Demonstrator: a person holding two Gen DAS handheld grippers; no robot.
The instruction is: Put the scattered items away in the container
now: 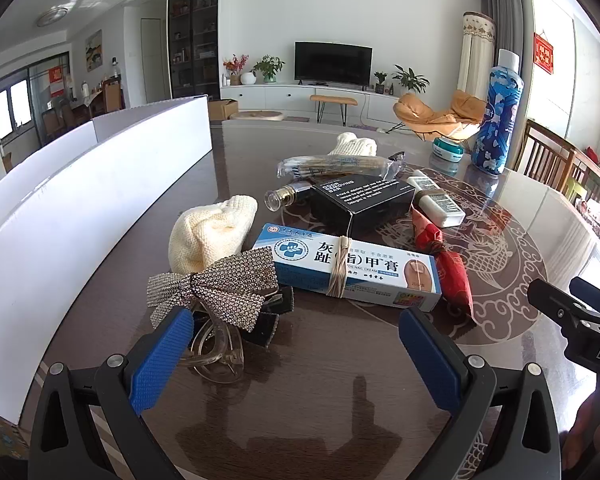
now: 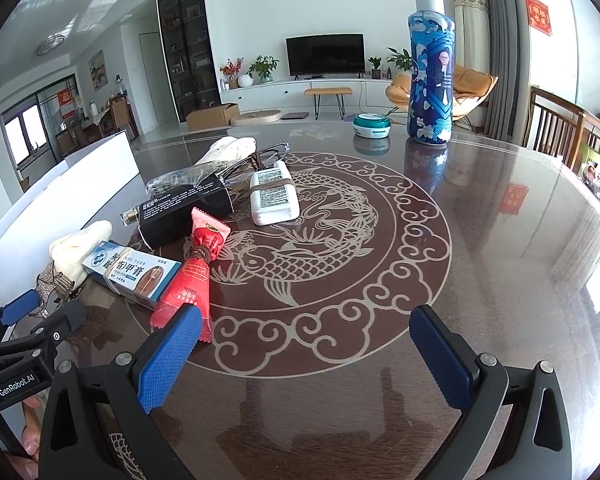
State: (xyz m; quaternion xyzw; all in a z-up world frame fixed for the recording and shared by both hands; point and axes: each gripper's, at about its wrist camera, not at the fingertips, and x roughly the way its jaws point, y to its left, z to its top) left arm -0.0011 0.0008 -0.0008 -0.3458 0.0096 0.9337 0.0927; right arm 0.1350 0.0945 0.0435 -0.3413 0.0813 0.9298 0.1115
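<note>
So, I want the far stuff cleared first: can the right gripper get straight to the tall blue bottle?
Probably yes. The right gripper is open and empty, and the table between it and the blue bottle is bare; only the teal jar sits beside it.

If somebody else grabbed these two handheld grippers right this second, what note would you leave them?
Left gripper: open, empty, hovering over the table just short of the sparkly bow clip.
Right gripper: open, empty, beside the red packet.
Things: nail cream box, black box, white bottle, two cream knit pieces, wrapped sticks, and a small glass bottle lie clustered. The blue bottle and teal jar stand farther back.
Container: white box along the left.
Done: nothing visibly packed.
Left: everything.
</note>
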